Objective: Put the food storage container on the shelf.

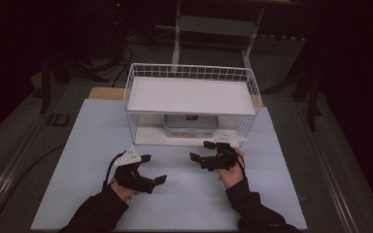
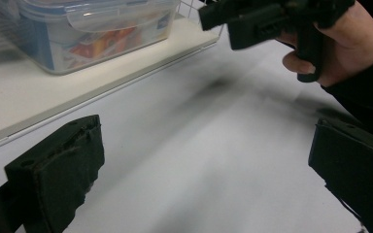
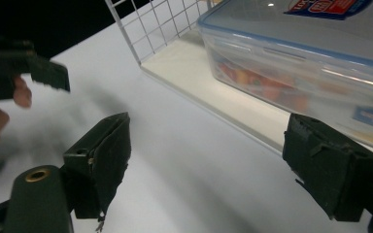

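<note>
Container (image 1: 191, 125) of clear plastic, lidded, on lower shelf of white wire rack (image 1: 192, 73), right gripper (image 1: 202, 151) just in front of it, jaws wide and empty, left gripper (image 1: 155, 168) nearer the person, jaws wide, empty, above pale table (image 1: 87, 160).

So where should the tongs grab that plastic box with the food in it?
Probably by its short ends, one pair of tongs per end, coming from the open front of the wire rack. The plastic box lies flat on the bottom board under the shelf, so reaching from above is blocked. It looks too wide for one pair. Both the left tongs and right tongs are open.
</note>
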A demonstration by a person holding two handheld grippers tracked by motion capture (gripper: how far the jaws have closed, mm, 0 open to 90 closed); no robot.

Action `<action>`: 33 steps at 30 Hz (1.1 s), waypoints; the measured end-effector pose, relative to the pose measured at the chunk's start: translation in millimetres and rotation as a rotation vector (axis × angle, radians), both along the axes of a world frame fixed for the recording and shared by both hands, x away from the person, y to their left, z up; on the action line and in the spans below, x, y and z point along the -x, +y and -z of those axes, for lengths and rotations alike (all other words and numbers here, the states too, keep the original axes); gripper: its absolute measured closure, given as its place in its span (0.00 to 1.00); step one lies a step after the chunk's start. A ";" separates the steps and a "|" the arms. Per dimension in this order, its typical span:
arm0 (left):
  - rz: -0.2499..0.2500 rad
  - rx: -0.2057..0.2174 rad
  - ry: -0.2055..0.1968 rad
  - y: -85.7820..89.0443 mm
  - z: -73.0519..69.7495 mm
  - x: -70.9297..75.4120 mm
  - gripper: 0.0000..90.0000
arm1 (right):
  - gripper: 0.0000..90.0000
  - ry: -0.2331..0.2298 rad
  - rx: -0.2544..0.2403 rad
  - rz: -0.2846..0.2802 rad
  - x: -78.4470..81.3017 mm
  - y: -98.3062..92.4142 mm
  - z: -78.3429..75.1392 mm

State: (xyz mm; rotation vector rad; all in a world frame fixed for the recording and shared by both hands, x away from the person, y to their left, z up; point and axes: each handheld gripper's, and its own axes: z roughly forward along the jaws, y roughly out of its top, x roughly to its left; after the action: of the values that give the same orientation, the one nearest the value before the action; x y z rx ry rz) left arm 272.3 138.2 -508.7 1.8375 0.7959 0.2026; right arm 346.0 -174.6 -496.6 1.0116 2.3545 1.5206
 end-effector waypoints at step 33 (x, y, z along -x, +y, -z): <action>0.022 -0.001 0.001 11.0 0.8 23.0 0.00 | 0.19 -0.023 0.052 0.051 80.5 -86.3 3.7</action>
State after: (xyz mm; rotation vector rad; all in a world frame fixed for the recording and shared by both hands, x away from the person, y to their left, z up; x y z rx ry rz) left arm 249.3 149.3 -509.6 1.8469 0.7760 0.1875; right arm 265.6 -260.9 -500.3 1.0286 2.3217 1.4377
